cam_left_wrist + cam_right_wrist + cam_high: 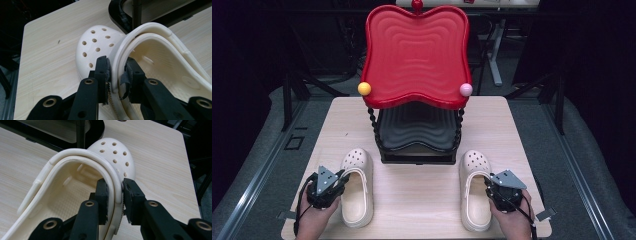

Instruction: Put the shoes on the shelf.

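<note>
Two cream perforated clogs lie on the wooden table, toes pointing away from me. My left gripper (343, 176) (117, 67) has its jaws on either side of the outer side wall and folded strap of the left clog (357, 192) (97, 45), pads pressed against it. Over on the right, my right gripper (488, 179) (115, 187) clamps the outer side wall of the right clog (474, 200) (115, 152) the same way. Both clogs rest flat on the table.
A two-tier stand sits at the table's middle back: a red wavy tray (414, 55) on top, a black tray (417, 127) beneath. A yellow ball (364, 88) and a pink ball (466, 89) cap its front corners. Bare wooden table (417, 200) lies between the clogs.
</note>
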Demonstrator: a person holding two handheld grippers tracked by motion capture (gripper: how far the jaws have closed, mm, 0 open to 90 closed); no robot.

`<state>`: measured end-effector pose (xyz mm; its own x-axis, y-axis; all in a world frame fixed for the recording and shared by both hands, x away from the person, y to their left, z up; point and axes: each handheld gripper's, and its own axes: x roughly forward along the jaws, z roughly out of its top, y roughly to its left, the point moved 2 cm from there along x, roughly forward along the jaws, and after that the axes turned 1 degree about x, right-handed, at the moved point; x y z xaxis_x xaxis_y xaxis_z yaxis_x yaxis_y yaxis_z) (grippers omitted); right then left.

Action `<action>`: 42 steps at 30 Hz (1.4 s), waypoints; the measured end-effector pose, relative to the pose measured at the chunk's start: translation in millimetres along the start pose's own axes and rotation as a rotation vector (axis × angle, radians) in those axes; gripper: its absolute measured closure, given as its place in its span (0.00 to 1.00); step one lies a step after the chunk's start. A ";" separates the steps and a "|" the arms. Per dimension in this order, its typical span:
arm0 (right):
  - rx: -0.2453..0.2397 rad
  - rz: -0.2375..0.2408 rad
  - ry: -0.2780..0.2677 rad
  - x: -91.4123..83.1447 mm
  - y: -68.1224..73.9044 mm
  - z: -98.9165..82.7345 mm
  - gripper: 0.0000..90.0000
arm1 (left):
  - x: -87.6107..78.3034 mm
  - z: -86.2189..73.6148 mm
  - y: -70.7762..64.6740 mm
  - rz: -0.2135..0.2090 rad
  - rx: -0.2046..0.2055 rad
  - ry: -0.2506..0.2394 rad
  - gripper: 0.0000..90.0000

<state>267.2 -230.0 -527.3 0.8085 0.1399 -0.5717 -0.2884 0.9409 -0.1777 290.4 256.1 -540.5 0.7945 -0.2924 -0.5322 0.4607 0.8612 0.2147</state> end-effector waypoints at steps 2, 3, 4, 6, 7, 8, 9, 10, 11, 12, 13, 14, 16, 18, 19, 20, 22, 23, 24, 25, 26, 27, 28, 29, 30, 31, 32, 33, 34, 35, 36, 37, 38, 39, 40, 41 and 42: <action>-0.006 -0.003 -0.006 -2.5 0.6 0.9 0.83 | -2.5 0.8 0.7 -0.005 0.014 -0.001 0.83; -0.006 -0.003 -0.006 -2.5 0.6 0.9 0.83 | -2.5 0.8 0.7 -0.005 0.014 -0.001 0.83; -0.007 0.001 -0.008 -5.3 1.0 2.4 0.83 | -4.1 1.3 0.7 -0.011 0.022 -0.004 0.83; -0.003 0.002 -0.014 -5.9 1.4 2.8 0.83 | -6.8 2.1 0.1 -0.022 0.025 -0.015 0.84; -0.006 0.005 -0.014 -7.8 1.7 3.8 0.83 | -8.4 2.8 -0.1 -0.025 0.028 -0.017 0.83; -0.006 0.005 -0.018 -8.9 2.3 4.5 0.83 | -9.9 3.9 -0.4 -0.028 0.030 -0.020 0.83; -0.008 0.007 -0.019 -10.1 3.0 5.3 0.83 | -11.5 5.1 -1.2 -0.033 0.034 -0.021 0.83; -0.012 0.008 -0.020 -11.6 3.9 6.2 0.83 | -12.7 6.1 -1.8 -0.037 0.040 -0.024 0.83; -0.015 0.009 -0.021 -12.7 4.7 7.0 0.83 | -14.5 7.5 -2.8 -0.039 0.046 -0.028 0.83; -0.023 0.013 -0.019 -17.0 6.3 9.6 0.83 | -16.6 9.5 -4.1 -0.045 0.057 -0.033 0.84; -0.023 0.013 -0.019 -17.0 6.3 9.6 0.83 | -18.0 10.8 -4.8 -0.049 0.063 -0.034 0.84; -0.021 0.016 -0.022 -18.3 6.8 10.5 0.83 | -20.2 13.0 -6.2 -0.051 0.071 -0.040 0.83; -0.015 0.025 -0.035 -22.8 7.9 13.1 0.83 | -23.8 16.2 -8.1 -0.058 0.084 -0.047 0.84; -0.010 0.027 -0.046 -27.2 9.2 15.0 0.83 | -27.5 19.2 -9.8 -0.063 0.097 -0.057 0.84; -0.005 0.032 -0.057 -30.1 10.6 16.1 0.83 | -29.0 20.3 -10.8 -0.063 0.099 -0.062 0.84; -0.002 0.034 -0.063 -31.8 11.5 16.8 0.83 | -31.1 21.9 -11.7 -0.063 0.108 -0.065 0.83; -0.010 0.041 -0.084 -40.3 15.1 20.8 0.83 | -37.7 27.1 -15.6 -0.073 0.128 -0.082 0.84; -0.010 0.041 -0.084 -40.3 15.1 20.8 0.83 | -37.7 27.1 -15.6 -0.073 0.128 -0.082 0.84; -0.015 0.041 -0.088 -42.4 15.7 22.0 0.83 | -40.2 29.5 -17.8 -0.075 0.135 -0.091 0.84; -0.018 0.042 -0.098 -45.4 17.4 24.1 0.83 | -42.2 31.5 -19.6 -0.078 0.142 -0.097 0.84; -0.026 0.046 -0.105 -47.8 18.4 25.9 0.83 | -43.5 33.0 -21.0 -0.080 0.149 -0.100 0.84; -0.028 0.046 -0.112 -49.5 19.5 27.3 0.83 | -45.7 35.5 -23.1 -0.084 0.162 -0.105 0.84; -0.032 0.049 -0.125 -52.2 21.4 29.7 0.83 | -47.5 37.9 -25.5 -0.089 0.168 -0.112 0.84; -0.040 0.047 -0.131 -55.0 23.0 31.9 0.83 | -48.4 38.9 -26.3 -0.090 0.174 -0.111 0.84; -0.043 0.049 -0.132 -56.0 23.6 32.8 0.83 | -49.9 41.2 -28.6 -0.096 0.179 -0.117 0.84; -0.052 0.051 -0.141 -59.0 26.3 35.6 0.83 | -50.7 42.5 -29.7 -0.097 0.186 -0.119 0.84; -0.058 0.053 -0.145 -60.5 27.5 36.7 0.83 | -51.6 45.5 -32.9 -0.097 0.194 -0.123 0.84; -0.058 0.053 -0.145 -60.5 27.5 36.7 0.83 | -51.6 45.5 -32.9 -0.097 0.194 -0.123 0.84; -0.059 0.058 -0.154 -61.6 28.9 37.6 0.83 | -52.1 46.9 -34.5 -0.096 0.200 -0.121 0.84; -0.062 0.064 -0.160 -63.3 30.5 38.8 0.83 | -52.8 47.7 -35.4 -0.099 0.209 -0.116 0.84; -0.067 0.070 -0.168 -66.2 33.4 40.7 0.83 | -54.5 48.4 -37.1 -0.103 0.211 -0.120 0.84; -0.067 0.070 -0.168 -66.2 33.4 40.7 0.83 | -54.5 48.4 -37.1 -0.103 0.211 -0.120 0.84; -0.072 0.073 -0.173 -67.2 34.4 41.5 0.83 | -56.7 48.6 -38.3 -0.110 0.210 -0.125 0.84; -0.077 0.075 -0.177 -68.8 36.2 42.6 0.83 | -58.9 48.9 -39.3 -0.110 0.213 -0.130 0.84; -0.076 0.080 -0.183 -69.9 37.8 43.5 0.83 | -61.3 49.5 -40.4 -0.112 0.214 -0.134 0.84; -0.083 0.080 -0.186 -71.2 38.7 44.4 0.83 | -63.5 50.5 -41.3 -0.114 0.218 -0.138 0.84; -0.085 0.084 -0.189 -72.3 39.9 45.3 0.83 | -65.5 51.8 -42.5 -0.116 0.222 -0.142 0.84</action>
<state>220.5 -188.6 -456.8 0.8594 0.2796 -0.4281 -0.3945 0.8952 -0.2074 239.3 217.2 -472.3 0.7720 -0.4521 -0.4468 0.6143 0.7112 0.3417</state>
